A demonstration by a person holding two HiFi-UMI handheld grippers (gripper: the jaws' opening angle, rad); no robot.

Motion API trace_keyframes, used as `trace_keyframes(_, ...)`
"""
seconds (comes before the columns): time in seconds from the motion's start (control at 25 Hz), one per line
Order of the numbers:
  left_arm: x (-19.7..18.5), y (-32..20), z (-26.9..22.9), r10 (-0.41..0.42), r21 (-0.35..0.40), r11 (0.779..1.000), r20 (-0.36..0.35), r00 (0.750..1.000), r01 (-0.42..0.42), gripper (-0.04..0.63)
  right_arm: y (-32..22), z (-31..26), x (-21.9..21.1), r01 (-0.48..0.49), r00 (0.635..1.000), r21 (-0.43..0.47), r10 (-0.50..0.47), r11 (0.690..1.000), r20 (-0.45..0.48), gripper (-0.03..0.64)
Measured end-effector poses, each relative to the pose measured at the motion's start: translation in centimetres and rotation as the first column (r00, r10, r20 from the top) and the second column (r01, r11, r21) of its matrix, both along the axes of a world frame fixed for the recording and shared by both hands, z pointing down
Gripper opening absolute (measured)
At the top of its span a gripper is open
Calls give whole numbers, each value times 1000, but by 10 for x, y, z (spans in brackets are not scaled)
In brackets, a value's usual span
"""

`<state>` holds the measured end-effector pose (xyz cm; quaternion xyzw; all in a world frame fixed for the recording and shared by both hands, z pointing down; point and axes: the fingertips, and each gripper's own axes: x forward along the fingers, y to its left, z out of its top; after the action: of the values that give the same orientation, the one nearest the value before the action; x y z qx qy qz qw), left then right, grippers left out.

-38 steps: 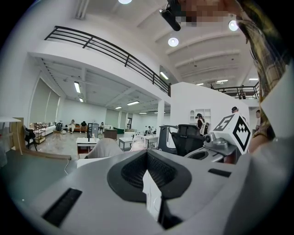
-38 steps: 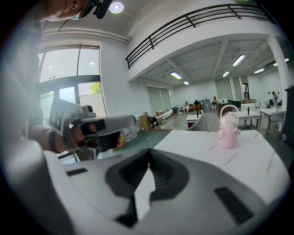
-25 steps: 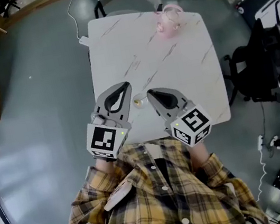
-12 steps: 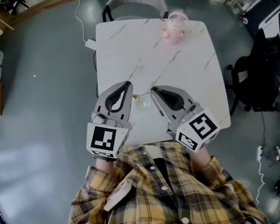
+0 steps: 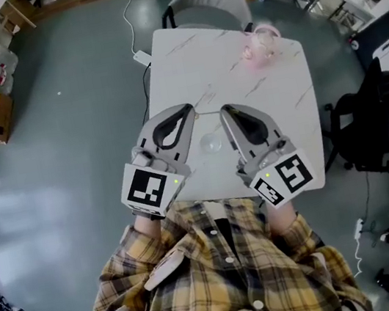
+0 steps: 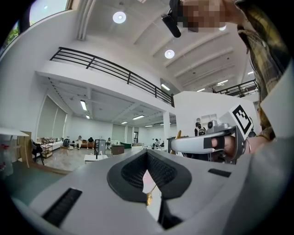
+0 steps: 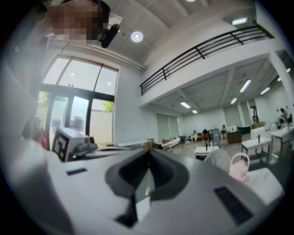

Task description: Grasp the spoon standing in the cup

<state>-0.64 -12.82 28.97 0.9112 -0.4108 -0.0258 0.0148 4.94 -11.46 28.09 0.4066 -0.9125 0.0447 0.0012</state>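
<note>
Right gripper (image 5: 225, 110) advanced past cup (image 5: 211, 142); spoon (image 6: 178, 134) upright.

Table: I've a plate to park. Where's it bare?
Bare: the middle and far left of the table, short of the pink basket. Crowded: the near edge, where the cup stands between the left gripper and right gripper.

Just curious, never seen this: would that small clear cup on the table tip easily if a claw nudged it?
Probably yes. The cup looks small and clear, so likely light. The marble-look table seems smooth, so a low nudge may slide it; a high one would likely tip it. Glass or plastic, I cannot tell.
</note>
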Motion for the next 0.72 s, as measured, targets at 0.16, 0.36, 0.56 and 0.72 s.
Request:
trace_keyframes(0.16,-4,0,-12,2,15,1000,-14,1000,-2,15,-7,-14,-2,-3,1000,38,3,999,7,34)
trace_keyframes(0.36,-1,1,-25,25,31,999,-29,999,-24,15,-14,-27,3,-19,1000,72,18,997,8,34)
trace_keyframes(0.56,3,0,-32,46,35,998,-37,998,-45,15,-16,-33,10,-32,999,83,32,996,6,34)
trace_keyframes(0.72,7,-4,-31,58,37,998,-36,998,-57,15,-15,-33,17,-45,999,80,45,996,8,34)
